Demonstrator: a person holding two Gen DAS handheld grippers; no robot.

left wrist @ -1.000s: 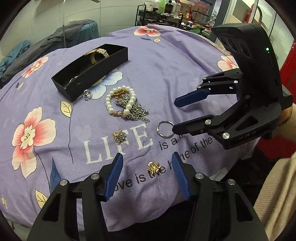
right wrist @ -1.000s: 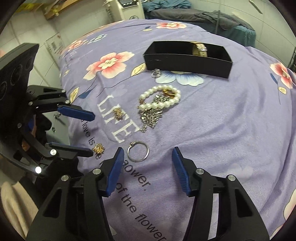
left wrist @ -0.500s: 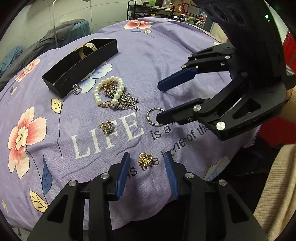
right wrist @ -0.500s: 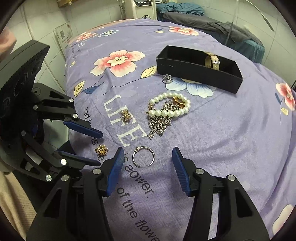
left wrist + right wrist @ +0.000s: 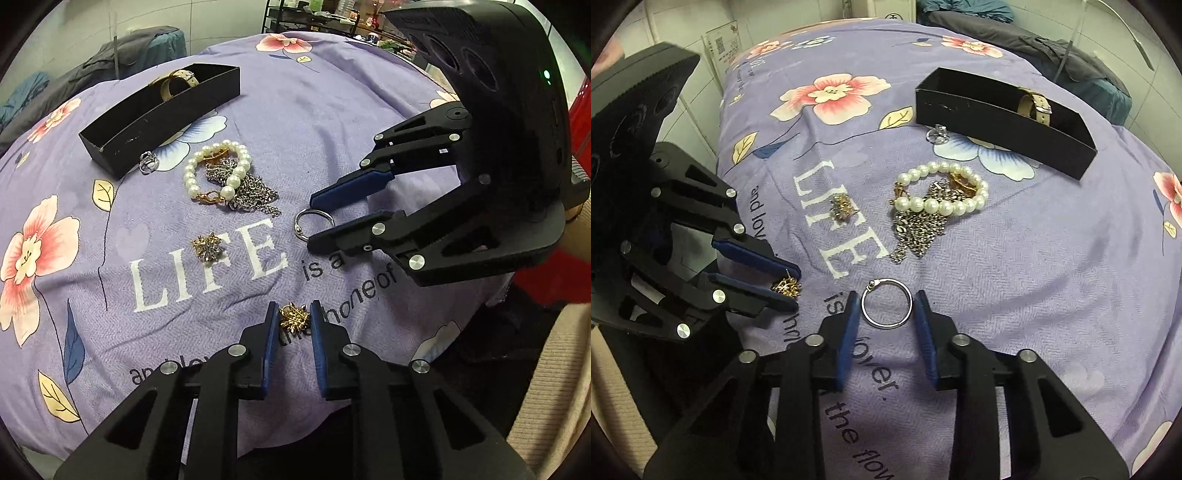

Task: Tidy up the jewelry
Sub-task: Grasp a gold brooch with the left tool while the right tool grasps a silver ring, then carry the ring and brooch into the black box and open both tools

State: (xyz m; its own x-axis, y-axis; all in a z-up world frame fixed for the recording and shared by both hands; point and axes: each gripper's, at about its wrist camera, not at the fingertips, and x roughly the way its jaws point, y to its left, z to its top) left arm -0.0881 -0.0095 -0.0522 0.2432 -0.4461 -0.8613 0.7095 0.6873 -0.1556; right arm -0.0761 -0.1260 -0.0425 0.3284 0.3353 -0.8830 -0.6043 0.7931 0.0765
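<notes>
Purple floral cloth (image 5: 332, 122) | white tiled wall (image 5: 683, 29) behind

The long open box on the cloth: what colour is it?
Black box, seen best in the right wrist view.

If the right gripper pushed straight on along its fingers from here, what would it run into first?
Most likely the silver ring, lying flat on the purple cloth between the right gripper's closing fingers. Past it come only cloth and, farther off, the chain and pearl bracelet; depth is uncertain.
</notes>
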